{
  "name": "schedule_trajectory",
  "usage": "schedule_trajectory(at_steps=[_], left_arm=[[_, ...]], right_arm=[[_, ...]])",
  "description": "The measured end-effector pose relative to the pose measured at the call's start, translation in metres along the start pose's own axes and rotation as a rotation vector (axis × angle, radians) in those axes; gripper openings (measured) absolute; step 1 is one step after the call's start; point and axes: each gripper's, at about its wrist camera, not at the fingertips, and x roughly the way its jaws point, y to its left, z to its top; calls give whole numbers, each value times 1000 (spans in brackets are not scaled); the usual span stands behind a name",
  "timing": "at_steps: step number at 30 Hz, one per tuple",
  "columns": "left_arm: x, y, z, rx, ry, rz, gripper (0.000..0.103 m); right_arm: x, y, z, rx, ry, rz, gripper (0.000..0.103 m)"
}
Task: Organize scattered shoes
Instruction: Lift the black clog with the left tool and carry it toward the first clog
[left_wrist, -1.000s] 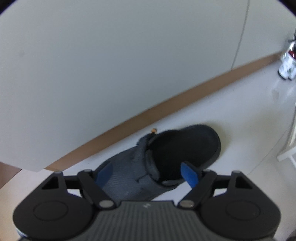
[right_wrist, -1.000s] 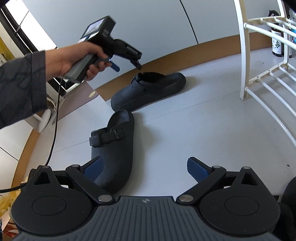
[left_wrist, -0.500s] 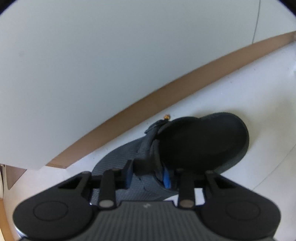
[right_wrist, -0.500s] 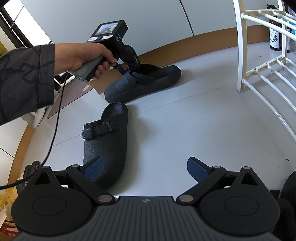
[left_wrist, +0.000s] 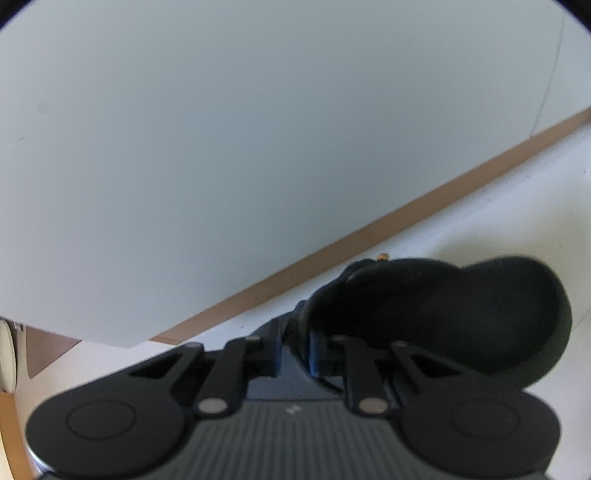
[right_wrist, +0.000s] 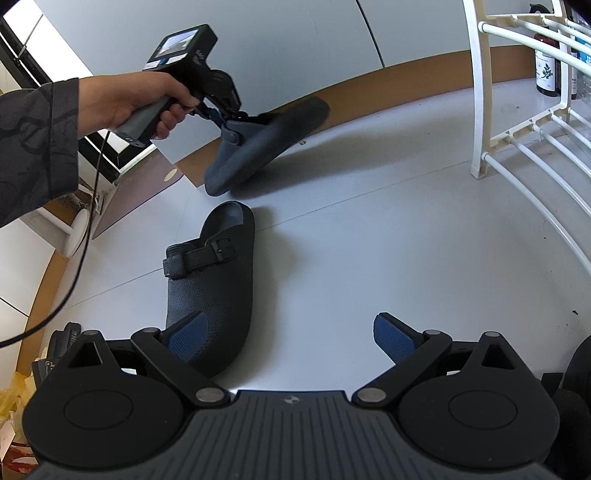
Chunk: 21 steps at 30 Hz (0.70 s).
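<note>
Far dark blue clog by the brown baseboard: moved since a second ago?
Yes. The far dark blue clog has been lifted heel-first by the left gripper, heel now crossing the brown baseboard; toe tip low by the floor.

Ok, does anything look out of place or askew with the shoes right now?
Yes: one dark clog hangs tilted from the left gripper, toe down near the floor, heel raised. The other clog lies flat, apart from the white rack.
</note>
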Motion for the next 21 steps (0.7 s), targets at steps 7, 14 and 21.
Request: schedule_trajectory(at_steps=[7, 14, 21], left_arm=[[-24, 42, -14, 16, -21, 21, 14], [-43, 91, -33, -39, -17, 22, 14], [-59, 131, -55, -92, -22, 4, 14]], right_arm=[[-1, 3, -4, -1, 0, 9, 100], [-3, 6, -7, -8, 6, 6, 100], [-6, 10, -10, -18, 14, 0, 100]])
